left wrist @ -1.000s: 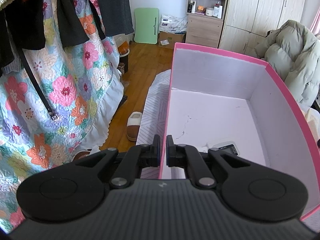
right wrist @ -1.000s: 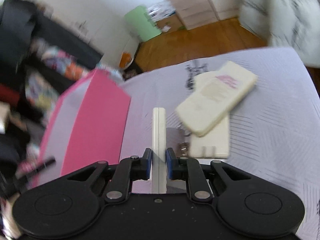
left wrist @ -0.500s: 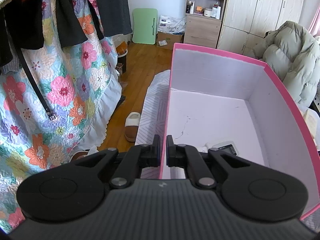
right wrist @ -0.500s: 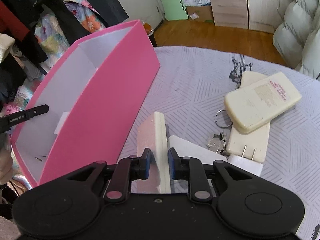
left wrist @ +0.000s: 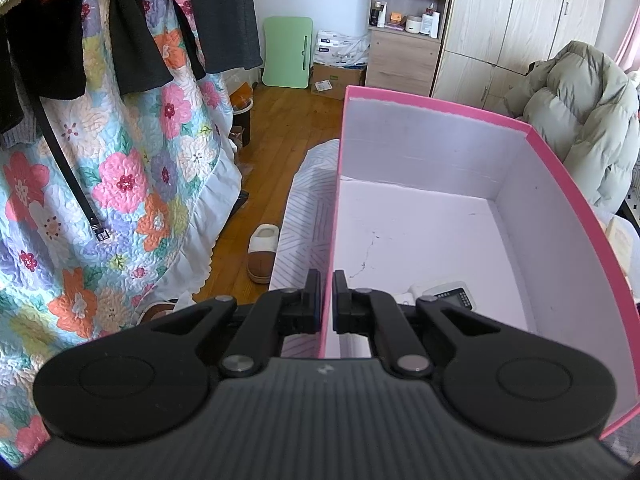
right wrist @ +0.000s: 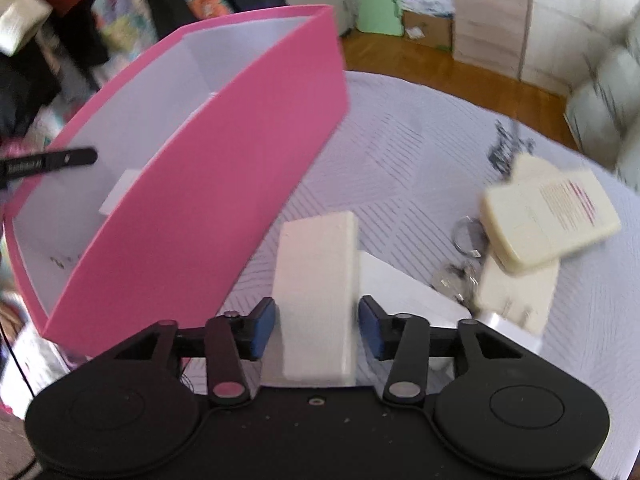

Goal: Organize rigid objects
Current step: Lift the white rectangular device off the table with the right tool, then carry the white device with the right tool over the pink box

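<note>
2 grippers in play. The left gripper (left wrist: 326, 300) is clamped on the near wall of the pink box (left wrist: 560, 184), 1 finger outside and 1 inside, pinching the thin rim. Inside the box, a small white device with a screen (left wrist: 444, 292) lies on the floor near that wall. Over on the right wrist view, the right gripper (right wrist: 317, 330) has its jaws apart, having just been opening, and a white rectangular block (right wrist: 316, 292) sits between the blue pads (right wrist: 262, 330) with a gap showing on both sides. It lies on the grey patterned cloth (right wrist: 400, 160), just beside the box. Further right, a cream case (right wrist: 548, 220) rests across another cream piece (right wrist: 520, 292), with a key ring (right wrist: 466, 236) beside them.
</note>
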Action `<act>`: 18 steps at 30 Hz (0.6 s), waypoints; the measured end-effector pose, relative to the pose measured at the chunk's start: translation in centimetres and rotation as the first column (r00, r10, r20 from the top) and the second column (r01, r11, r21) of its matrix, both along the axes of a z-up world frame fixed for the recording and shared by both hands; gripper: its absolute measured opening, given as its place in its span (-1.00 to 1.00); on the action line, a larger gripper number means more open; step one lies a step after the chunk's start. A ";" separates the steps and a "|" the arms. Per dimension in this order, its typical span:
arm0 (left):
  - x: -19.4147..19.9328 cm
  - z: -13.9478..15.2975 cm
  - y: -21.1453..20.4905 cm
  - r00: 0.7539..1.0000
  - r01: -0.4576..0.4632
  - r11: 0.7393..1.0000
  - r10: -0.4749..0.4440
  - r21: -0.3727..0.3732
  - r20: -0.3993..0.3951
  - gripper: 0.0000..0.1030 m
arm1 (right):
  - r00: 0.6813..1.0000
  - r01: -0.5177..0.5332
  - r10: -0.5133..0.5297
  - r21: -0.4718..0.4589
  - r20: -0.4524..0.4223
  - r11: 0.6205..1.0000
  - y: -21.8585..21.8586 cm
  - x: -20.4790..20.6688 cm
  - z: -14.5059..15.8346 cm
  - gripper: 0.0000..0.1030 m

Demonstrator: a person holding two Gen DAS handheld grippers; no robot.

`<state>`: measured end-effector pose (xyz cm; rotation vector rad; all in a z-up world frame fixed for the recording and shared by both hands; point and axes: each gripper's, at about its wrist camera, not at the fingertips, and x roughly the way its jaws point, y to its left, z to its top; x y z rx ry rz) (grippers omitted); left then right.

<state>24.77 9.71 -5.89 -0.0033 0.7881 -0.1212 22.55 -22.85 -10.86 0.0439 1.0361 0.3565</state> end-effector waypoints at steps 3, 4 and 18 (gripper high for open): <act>0.0 0.0 -0.1 1.000 0.000 1.000 0.000 0.001 -0.002 -0.91 | 0.996 -0.068 0.073 -0.093 0.046 0.993 1.8 0.2 -0.2 0.32; 0.0 -0.1 -0.2 1.000 0.001 1.000 -0.001 0.002 -0.002 -0.91 | 0.994 -0.085 0.094 -0.132 0.061 0.988 2.4 0.2 -0.3 0.34; -0.2 -0.2 0.2 1.000 -0.001 1.000 0.001 -0.016 -0.008 -0.91 | 0.981 0.041 -0.040 -0.001 0.192 0.999 -0.7 -0.7 3.3 0.14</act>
